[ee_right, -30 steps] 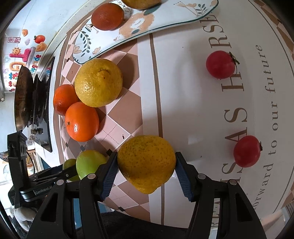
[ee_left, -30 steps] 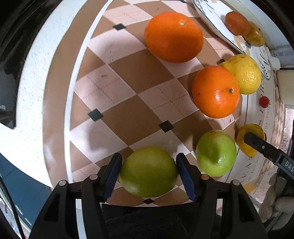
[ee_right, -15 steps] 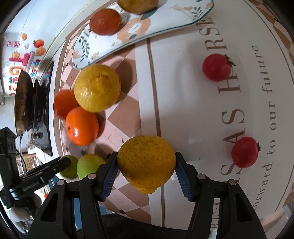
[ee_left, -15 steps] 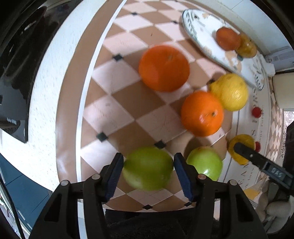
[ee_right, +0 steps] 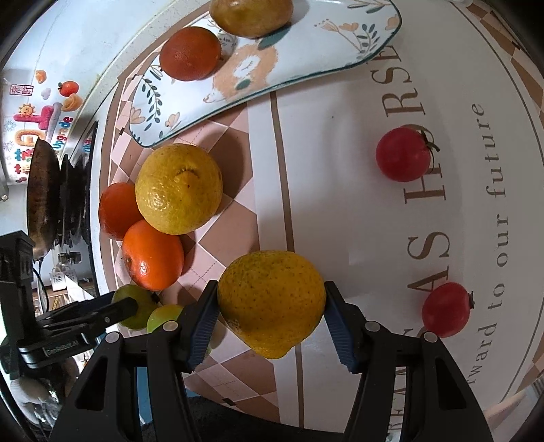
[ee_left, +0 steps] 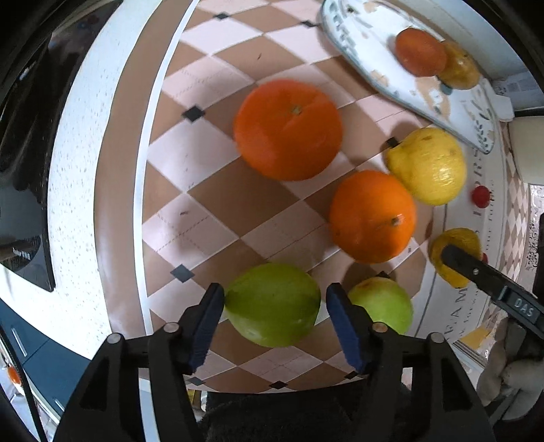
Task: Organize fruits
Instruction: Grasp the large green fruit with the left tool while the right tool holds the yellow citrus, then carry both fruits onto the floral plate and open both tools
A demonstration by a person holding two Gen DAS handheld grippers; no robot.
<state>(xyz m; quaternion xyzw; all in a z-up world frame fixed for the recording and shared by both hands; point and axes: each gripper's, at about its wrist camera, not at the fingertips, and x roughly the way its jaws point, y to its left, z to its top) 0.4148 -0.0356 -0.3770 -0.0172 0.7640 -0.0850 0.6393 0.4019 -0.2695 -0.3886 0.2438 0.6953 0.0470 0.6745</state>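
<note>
My left gripper (ee_left: 274, 304) is shut on a green fruit (ee_left: 272, 304) and holds it above the checked tablecloth. A second green fruit (ee_left: 382, 304) lies just to its right. My right gripper (ee_right: 270, 307) is shut on a yellow-orange citrus (ee_right: 270, 302), also seen in the left wrist view (ee_left: 454, 253). Two oranges (ee_left: 287, 129) (ee_left: 372, 216) and a yellow citrus (ee_left: 428, 166) lie on the cloth. A patterned plate (ee_right: 306, 64) at the back holds a dark orange (ee_right: 190, 52) and a brownish fruit (ee_right: 250, 15).
Two small red fruits (ee_right: 404, 154) (ee_right: 445, 309) lie on the lettered white part of the cloth, to the right. A stove with a dark pan (ee_right: 42, 197) stands beyond the left table edge. A white container (ee_left: 528, 146) stands at the far right.
My left gripper has lifted the green fruit and pulled back, so more of the table shows. My right gripper has risen slightly with the citrus.
</note>
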